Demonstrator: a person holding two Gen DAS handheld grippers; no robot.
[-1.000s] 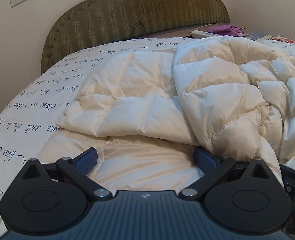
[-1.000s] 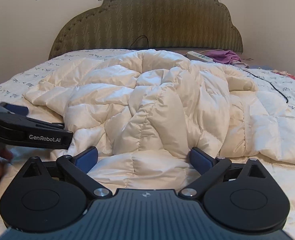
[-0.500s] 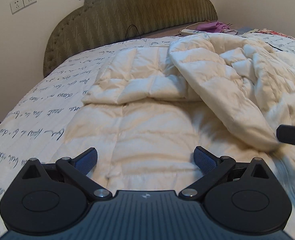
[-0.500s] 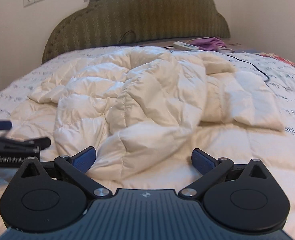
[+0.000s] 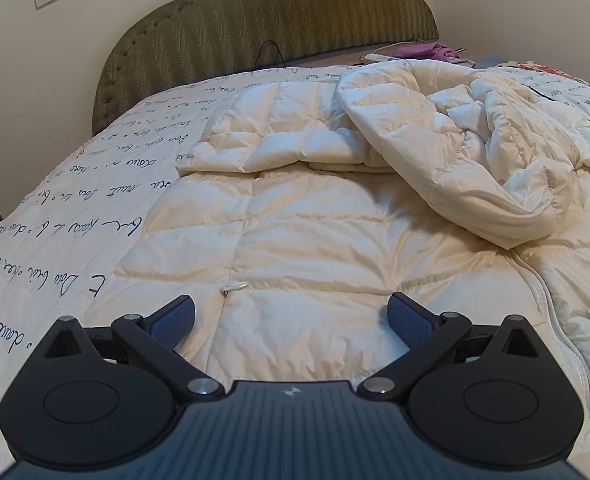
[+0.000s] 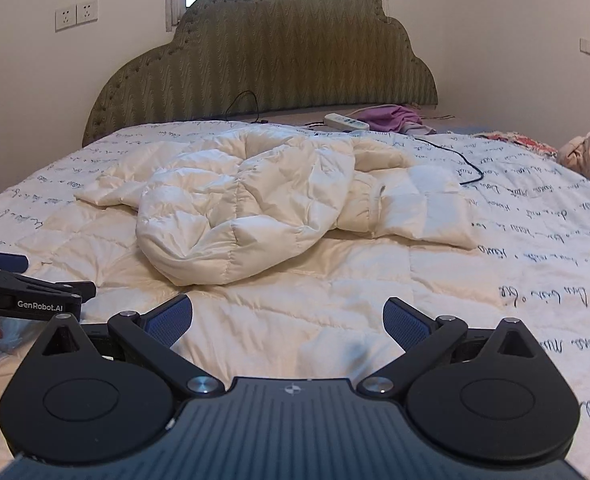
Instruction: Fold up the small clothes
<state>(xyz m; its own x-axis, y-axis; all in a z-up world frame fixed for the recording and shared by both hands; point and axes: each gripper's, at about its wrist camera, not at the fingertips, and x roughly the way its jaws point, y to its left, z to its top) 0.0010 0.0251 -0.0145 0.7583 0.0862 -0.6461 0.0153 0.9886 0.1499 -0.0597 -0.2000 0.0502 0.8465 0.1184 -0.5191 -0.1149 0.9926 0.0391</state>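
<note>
A cream quilted down jacket (image 5: 315,224) lies spread on the bed, its upper part bunched in a heap (image 6: 247,216). A zipper edge (image 5: 543,292) runs down at the right of the left wrist view. My left gripper (image 5: 291,320) is open and empty, just above the flat lower panel of the jacket. My right gripper (image 6: 287,320) is open and empty, above the jacket's near part, short of the heap. The left gripper also shows at the left edge of the right wrist view (image 6: 27,288).
The bed has a white cover with blue handwriting (image 5: 75,216) and a green padded headboard (image 6: 263,64). A white power strip (image 6: 345,121), purple cloth (image 6: 395,116) and a black cable (image 6: 455,160) lie near the head. Pink clothes (image 6: 587,156) lie far right.
Both grippers have pulled back towards me and away from the heap. The jacket's lower panel now lies flatter and more spread out. Both stay open.
</note>
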